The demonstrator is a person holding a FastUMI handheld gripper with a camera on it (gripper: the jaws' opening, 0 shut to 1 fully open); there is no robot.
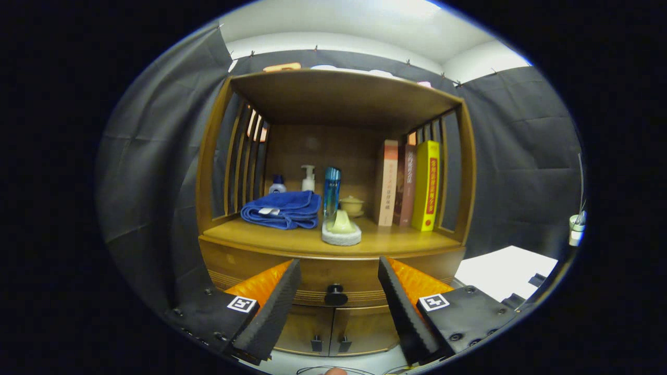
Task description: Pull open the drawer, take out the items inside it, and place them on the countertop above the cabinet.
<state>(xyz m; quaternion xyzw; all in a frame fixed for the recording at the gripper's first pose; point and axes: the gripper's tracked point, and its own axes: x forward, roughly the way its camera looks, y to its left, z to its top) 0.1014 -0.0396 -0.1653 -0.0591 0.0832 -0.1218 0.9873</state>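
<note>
I'm looking at a staged home corner inside a recording booth: dark cloth (151, 172) hangs pinned on all sides of a small wooden cabinet (333, 250). Its shelf carries household things: a folded blue towel (284, 209), toiletry bottles (308, 178) and three upright books (409, 185). My gripper (338, 291) hangs with its fingers spread before the drawer knob (336, 295).

You face a wooden cabinet (333, 245) whose drawer (333, 276) sits fully shut, a round dark knob (336, 295) at its middle. Your gripper (338, 284) has its fingers (276, 307) spread wide, the knob in the gap between them and just beyond the tips. The countertop (396, 240) lies directly above the drawer.
</note>
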